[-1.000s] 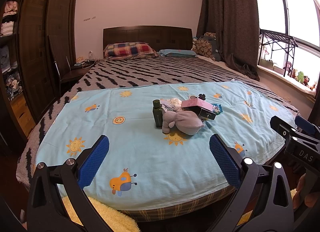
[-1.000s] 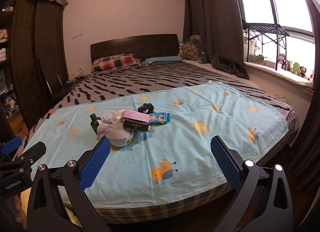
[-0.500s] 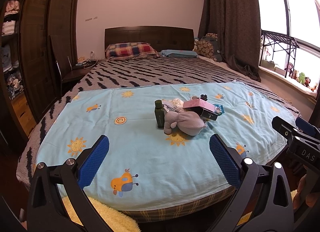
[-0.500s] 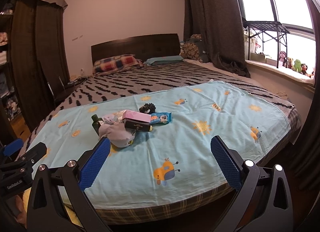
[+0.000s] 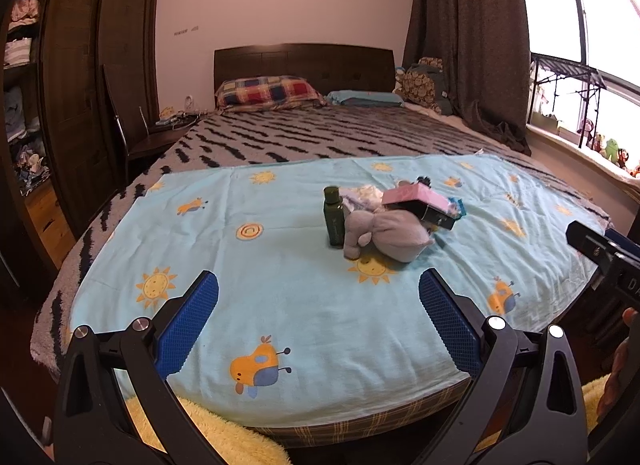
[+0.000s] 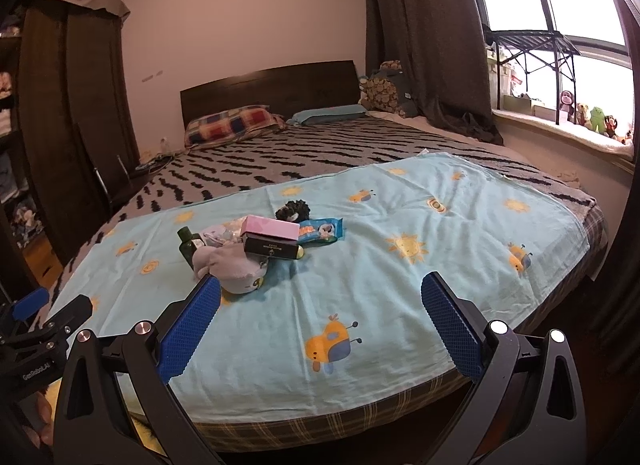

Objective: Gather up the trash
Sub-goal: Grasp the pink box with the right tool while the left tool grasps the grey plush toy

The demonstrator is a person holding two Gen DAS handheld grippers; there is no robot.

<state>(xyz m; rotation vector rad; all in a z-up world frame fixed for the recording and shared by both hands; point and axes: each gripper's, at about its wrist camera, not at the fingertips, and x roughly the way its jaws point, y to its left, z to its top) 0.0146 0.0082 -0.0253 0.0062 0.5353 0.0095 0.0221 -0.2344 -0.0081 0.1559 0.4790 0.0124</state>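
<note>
Looks like nothing's been collected yet, as far as I can tell; the whole little pile is sitting untouched on the blue sheet at the foot of the bed, and no bin or bag shows up in either view.

Left gripper has its jaws wide apart and holds nothing; right gripper same deal, spread open and empty; both hang at the near edge of the bed.

The pile: a dark green bottle standing upright at the left end, a grey plush toy lying just beside it on the near side, a pink box resting on a black box, a blue snack wrapper to the right, and a dark fuzzy thing at the far side; can't tell what that one is.

From the left gripper the pile is ahead and a bit right; from the right gripper it's ahead and left, with the plush just past the left fingertip.

My guess is the wrapper's the obvious trash; everything's left to do.
</note>
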